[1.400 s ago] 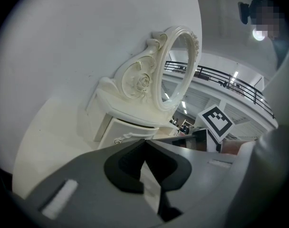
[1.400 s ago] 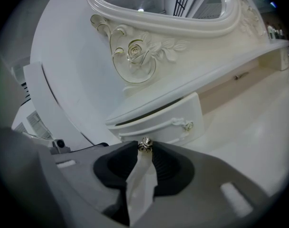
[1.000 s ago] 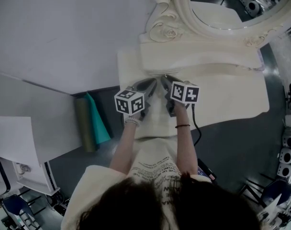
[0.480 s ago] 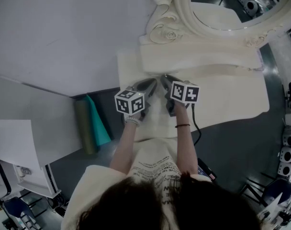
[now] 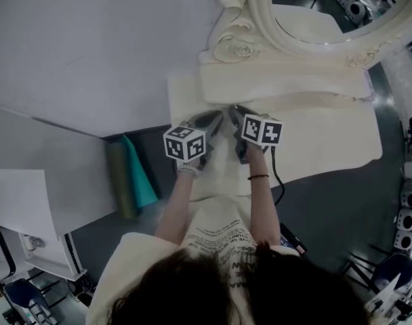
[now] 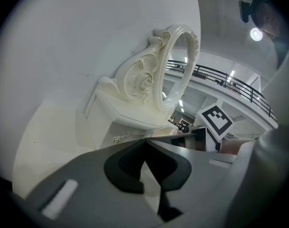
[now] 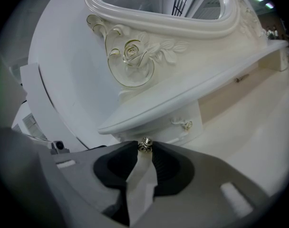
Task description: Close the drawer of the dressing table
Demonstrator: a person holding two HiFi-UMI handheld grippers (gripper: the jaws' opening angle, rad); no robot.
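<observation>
Head view: the person stands at a cream desk [image 5: 328, 141] with an oval mirror [image 5: 314, 5] at its back. Both arms reach forward. The left gripper [image 5: 219, 117] and right gripper [image 5: 233, 110] sit side by side at the desk's front edge, their marker cubes close together. A green and teal roll [image 5: 128, 175] lies on the floor to the left.

Left gripper view: the jaws are fully together, tips meeting, with nothing between them. The carved mirror frame is ahead and the right gripper's cube just to the right.

Right gripper view: the jaws are pinched on a small metal knob [image 7: 145, 145], one tip on each side. The pale drawer [image 7: 139, 175] shows through the gap below the knob, under the desk's overhanging top.
</observation>
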